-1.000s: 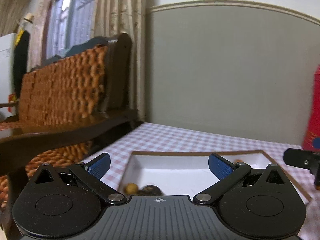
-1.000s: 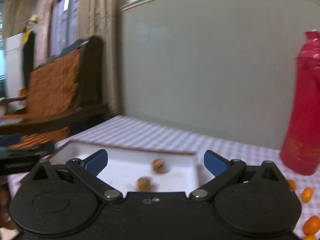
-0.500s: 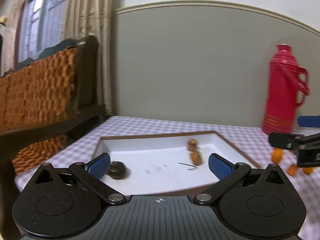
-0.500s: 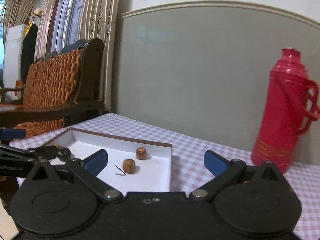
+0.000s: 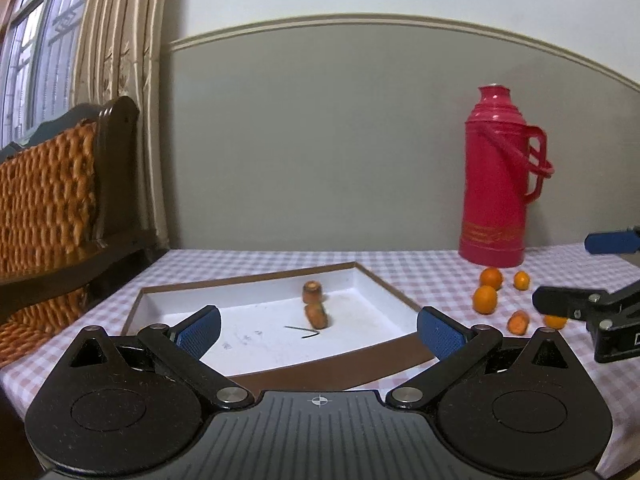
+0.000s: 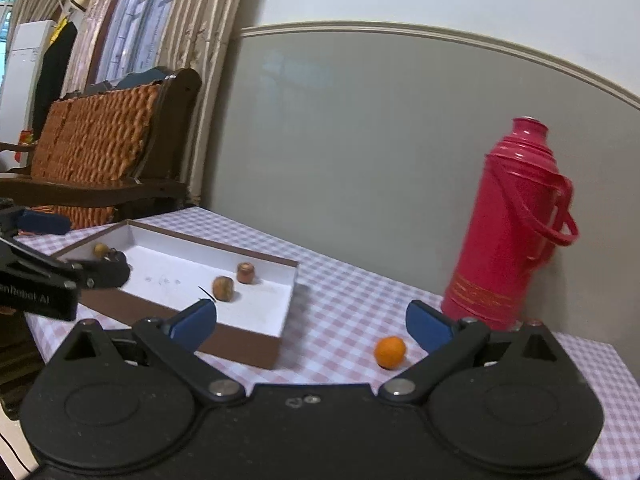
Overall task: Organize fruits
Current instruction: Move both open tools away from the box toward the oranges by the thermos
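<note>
A shallow white tray with a brown rim [image 5: 256,278] [image 6: 280,312] lies on the checked table. Two brownish fruit pieces [image 5: 314,304] [image 6: 223,288] lie in it, and a small yellowish fruit [image 6: 99,249] sits at its far left corner. Several small oranges [image 5: 485,299] lie on the cloth right of the tray; one orange [image 6: 390,352] shows in the right wrist view. My left gripper [image 5: 318,330] is open and empty above the tray's near edge. My right gripper [image 6: 312,320] is open and empty, right of the tray, near that orange.
A red thermos [image 5: 496,184] [image 6: 512,224] stands at the back right by the grey wall. A dark wooden chair with a woven back [image 5: 48,200] stands left of the table. The table's right edge [image 6: 616,364] is close behind the thermos.
Both grippers have swung to the right: the thermos and the loose oranges have come into view and the tray has shifted left. Both stay open and empty.
</note>
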Demonstrator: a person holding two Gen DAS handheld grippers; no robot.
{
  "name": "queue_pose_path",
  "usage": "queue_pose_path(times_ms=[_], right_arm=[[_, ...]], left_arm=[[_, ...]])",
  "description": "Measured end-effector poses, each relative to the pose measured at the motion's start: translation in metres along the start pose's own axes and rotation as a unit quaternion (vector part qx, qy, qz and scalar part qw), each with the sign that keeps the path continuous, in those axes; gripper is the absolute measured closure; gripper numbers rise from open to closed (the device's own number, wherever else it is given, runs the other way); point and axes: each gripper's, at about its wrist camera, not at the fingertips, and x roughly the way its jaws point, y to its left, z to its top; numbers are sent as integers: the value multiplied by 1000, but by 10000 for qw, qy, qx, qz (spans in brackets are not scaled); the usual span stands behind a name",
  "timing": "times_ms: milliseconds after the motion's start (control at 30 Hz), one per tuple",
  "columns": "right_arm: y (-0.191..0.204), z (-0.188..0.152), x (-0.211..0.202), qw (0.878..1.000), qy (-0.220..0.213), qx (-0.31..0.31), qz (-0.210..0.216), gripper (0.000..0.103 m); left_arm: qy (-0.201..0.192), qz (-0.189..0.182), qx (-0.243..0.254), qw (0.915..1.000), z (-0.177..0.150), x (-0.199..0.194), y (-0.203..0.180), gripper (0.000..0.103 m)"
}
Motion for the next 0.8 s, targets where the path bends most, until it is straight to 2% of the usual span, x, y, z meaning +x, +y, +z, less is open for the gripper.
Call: queue_pose_path(times_ms=[300, 800], right_arm=[[-9, -12, -20, 9998, 67, -116, -112, 10], [-32, -31, -40, 9986, 254, -150, -441, 12]], left_arm=[[-44, -9, -30, 10000, -4, -10, -13, 0], [-4, -483, 99, 9988, -5, -6, -53, 0]])
